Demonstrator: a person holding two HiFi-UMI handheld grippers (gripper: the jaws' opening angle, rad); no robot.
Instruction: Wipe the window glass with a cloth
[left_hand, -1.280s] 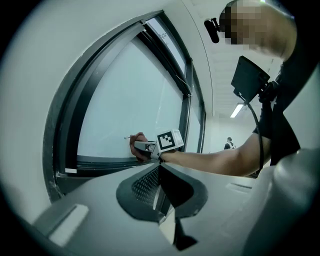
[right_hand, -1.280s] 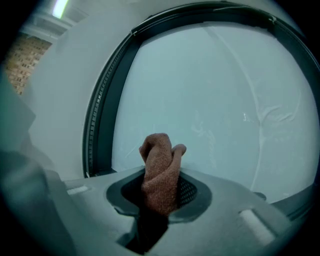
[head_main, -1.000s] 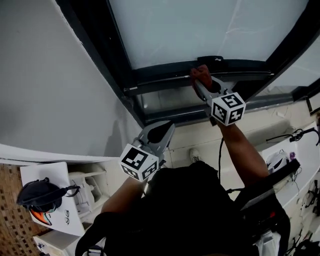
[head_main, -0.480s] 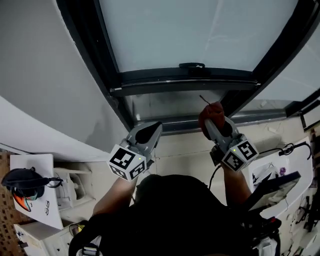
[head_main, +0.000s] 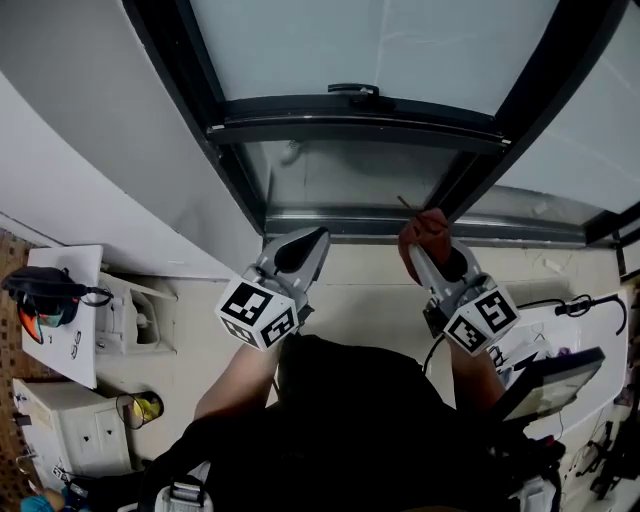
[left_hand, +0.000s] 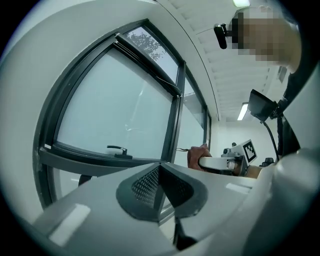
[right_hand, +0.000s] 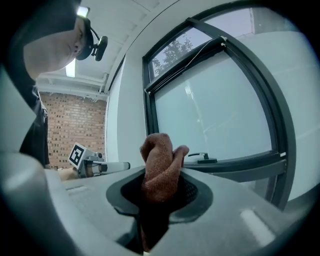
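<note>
The window glass (head_main: 350, 40) fills the far side inside its dark frame (head_main: 355, 128), well apart from both tools. My worry is the reach. The cloth is bunched into a knob, so little of it would meet the pane, and the hard jaw tips could strike the glass or a drag could pull the cloth loose. My left gripper (left_hand: 161, 172) has its jaws together on nothing. My right gripper (right_hand: 160, 192) is clamped on the rust-brown cloth (right_hand: 159, 160), near the lower frame.
</note>
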